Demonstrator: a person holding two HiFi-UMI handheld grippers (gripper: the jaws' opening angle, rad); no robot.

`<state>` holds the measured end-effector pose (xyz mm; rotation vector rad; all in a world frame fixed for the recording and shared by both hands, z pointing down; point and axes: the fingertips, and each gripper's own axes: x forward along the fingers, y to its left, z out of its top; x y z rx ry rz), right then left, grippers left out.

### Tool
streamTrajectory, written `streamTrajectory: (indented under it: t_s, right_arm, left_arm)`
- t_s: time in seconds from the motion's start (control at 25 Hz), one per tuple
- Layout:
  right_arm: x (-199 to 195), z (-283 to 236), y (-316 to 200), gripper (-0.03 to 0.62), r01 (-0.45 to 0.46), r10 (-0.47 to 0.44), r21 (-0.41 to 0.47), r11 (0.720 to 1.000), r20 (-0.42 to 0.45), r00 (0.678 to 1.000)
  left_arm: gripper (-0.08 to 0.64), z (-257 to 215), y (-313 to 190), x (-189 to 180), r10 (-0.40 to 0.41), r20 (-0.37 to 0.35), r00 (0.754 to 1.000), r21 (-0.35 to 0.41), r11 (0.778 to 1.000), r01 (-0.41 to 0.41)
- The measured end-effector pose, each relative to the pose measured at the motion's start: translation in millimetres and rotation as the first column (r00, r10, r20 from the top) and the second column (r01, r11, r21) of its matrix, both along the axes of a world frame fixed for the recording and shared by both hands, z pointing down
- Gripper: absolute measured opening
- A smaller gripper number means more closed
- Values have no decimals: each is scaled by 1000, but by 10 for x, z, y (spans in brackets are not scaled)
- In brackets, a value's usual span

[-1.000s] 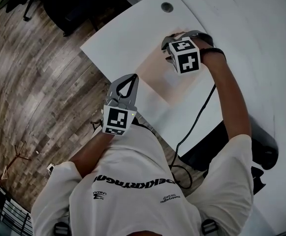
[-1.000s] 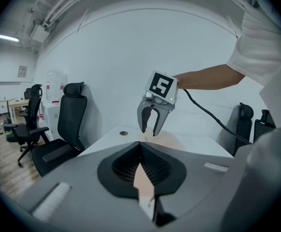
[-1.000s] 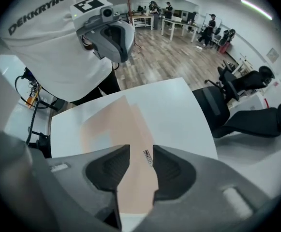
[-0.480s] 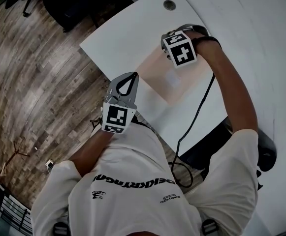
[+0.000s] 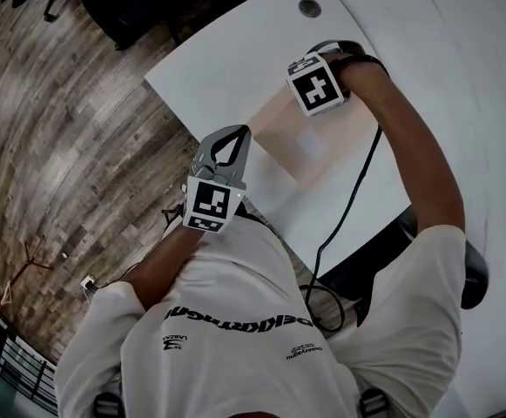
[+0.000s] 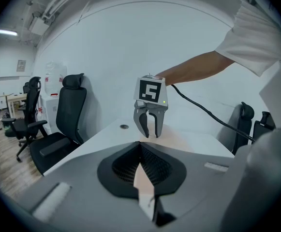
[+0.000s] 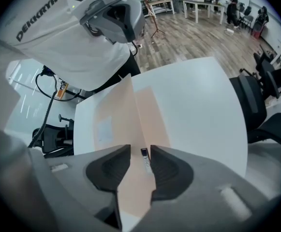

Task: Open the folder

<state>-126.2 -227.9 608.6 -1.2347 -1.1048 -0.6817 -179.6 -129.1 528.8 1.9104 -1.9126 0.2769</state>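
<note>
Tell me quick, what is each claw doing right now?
Left claw: closed, nothing clearly in it.
Right claw: open, has just been closing, with the folder cover inside it.

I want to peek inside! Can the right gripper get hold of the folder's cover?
Probably yes. The right gripper has its jaws apart, though they have just been closing, and the lifted cover of the folder already sits between them with nothing else in the way.
</note>
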Motion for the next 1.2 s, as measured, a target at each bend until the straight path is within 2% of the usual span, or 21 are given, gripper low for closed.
streamTrajectory:
  t_s: [0.08,0.32,0.56,0.92,1.2]
  right_arm:
    - [32,19,12,123,11,-11,-4,1000,-23,1000]
    - [-19,-52,-19,74,-7,7,-8,1000,-31,1000]
    - [42,-201,-5,54,-7,6,-23,1000,-35,999]
    - [136,-391,-7,37,-22,22,-41,999,-17,1000]
    - [261,-503,20,32,-31,31,-28,999,-5,999]
  left_arm:
    - [-5,18,-25,-16,1,0,1000,-4,1000,-1]
    - [-5,90,-70,-41,21,10,1000,-14,1000,-21]
    - [-5,219,-166,-40,59,10,998,-25,998,-59]
    - [-5,498,-367,-16,86,-16,996,-75,993,-87]
    - [-5,835,-448,135,121,-38,992,-153,980,-125]
